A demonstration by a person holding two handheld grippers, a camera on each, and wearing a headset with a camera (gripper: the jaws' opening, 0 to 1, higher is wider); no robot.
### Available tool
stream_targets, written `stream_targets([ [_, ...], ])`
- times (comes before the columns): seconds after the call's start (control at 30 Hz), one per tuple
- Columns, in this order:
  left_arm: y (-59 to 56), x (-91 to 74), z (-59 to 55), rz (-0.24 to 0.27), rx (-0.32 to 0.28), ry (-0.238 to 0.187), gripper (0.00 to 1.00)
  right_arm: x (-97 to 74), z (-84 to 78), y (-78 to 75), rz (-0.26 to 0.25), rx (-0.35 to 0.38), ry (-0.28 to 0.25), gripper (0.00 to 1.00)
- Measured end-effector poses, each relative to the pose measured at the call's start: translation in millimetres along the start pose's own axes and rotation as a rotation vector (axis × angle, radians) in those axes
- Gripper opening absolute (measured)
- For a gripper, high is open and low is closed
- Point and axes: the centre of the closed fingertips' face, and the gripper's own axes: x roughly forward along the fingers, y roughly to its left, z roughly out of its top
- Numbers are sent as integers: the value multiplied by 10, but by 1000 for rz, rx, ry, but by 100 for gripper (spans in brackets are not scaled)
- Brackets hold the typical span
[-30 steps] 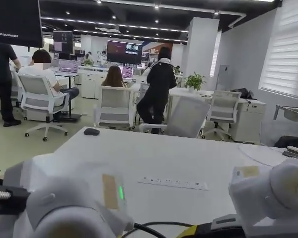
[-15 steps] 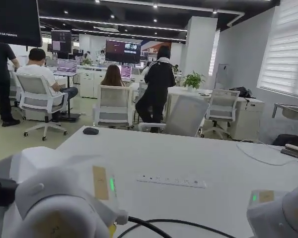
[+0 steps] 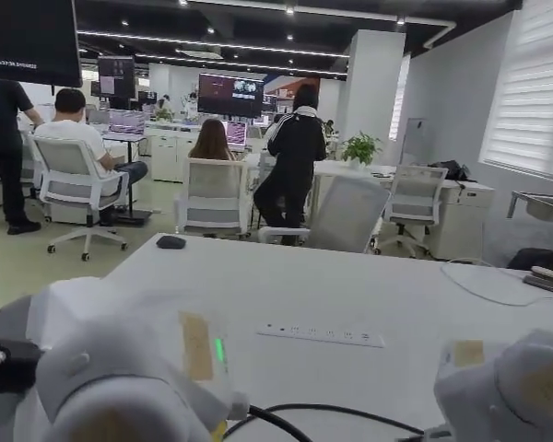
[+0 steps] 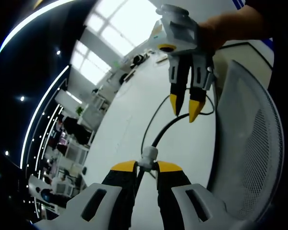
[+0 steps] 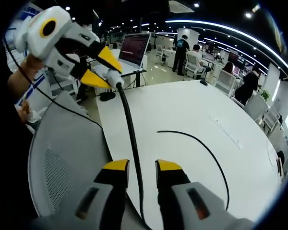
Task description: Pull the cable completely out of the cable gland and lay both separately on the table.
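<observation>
Open-plan office space with people seated at desks lies behind a white worktop (image 3: pixel 369 285), which carries a small dark mouse (image 3: pixel 170 243) near its far left edge and a flat white socket strip (image 3: pixel 321 335) near the middle. At the lower left of the head view sits the bulky white body of the left tool (image 4: pixel 147 166). The left gripper view shows its yellow-tipped jaws closed on the white cable gland (image 4: pixel 148 155), held up off the worktop. The black cable (image 4: pixel 158 134) comes out of the gland and runs rightward to the right tool (image 5: pixel 142 166). That tool's jaws stand slightly apart, with the cable passing between them closer to one jaw and not pinched. Past that tool, the rest of the cable curves in a loose arc over the worktop. A grey mesh chair back (image 5: pixel 62 158) stands just beside the stretched cable in both gripper views.
</observation>
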Motion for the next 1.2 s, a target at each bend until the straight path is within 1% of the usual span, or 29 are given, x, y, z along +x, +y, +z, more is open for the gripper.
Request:
stream_targets([
  [0.07,-41,10,24,1,17,3,16,39,158,82,14,-49,-25,22],
  [0.1,-63,18,33,-2,24,4,16,65,261,108,2,-89,-41,21],
  [0.13,-84,23,46,-4,30,2,16,76,317,122,-5,-105,-51,20],
  [0.17,-112,25,66,-9,32,-4,16,95,365,142,-11,-126,-53,18],
  [0.23,-139,26,81,-12,36,-7,16,118,375,134,-27,-159,-38,15],
  [0.27,-146,24,84,-14,37,-8,16,133,350,131,-33,-192,-15,13],
  [0.3,-146,21,85,-16,36,-10,16,140,326,128,-35,-212,-1,8],
  [0.4,-134,8,81,-16,29,-15,16,141,297,149,-25,-206,-3,3],
  [0.57,-147,16,92,-26,28,-22,16,128,278,139,-25,-207,-7,3],
  [0.63,-142,23,103,-28,30,-25,16,124,256,109,-35,-190,-9,3],
  [0.67,-92,17,68,-8,52,-6,16,122,224,78,-49,-191,2,3],
  [0.7,-69,15,47,-6,51,-3,16,118,187,52,-58,-192,14,3],
  [0.77,-1,-3,16,1,29,-6,16,100,118,8,-70,-176,22,3],
  [0.8,35,-17,-4,8,28,-3,16,91,95,-5,-72,-170,21,3],
  [0.9,92,-37,-48,20,27,6,16,66,-12,-51,-86,-141,29,3],
  [1.0,122,-49,-58,30,24,6,16,59,-96,-65,-90,-124,37,3],
  [1.2,146,-48,-75,36,20,5,16,64,-234,-79,-95,-93,53,3],
])
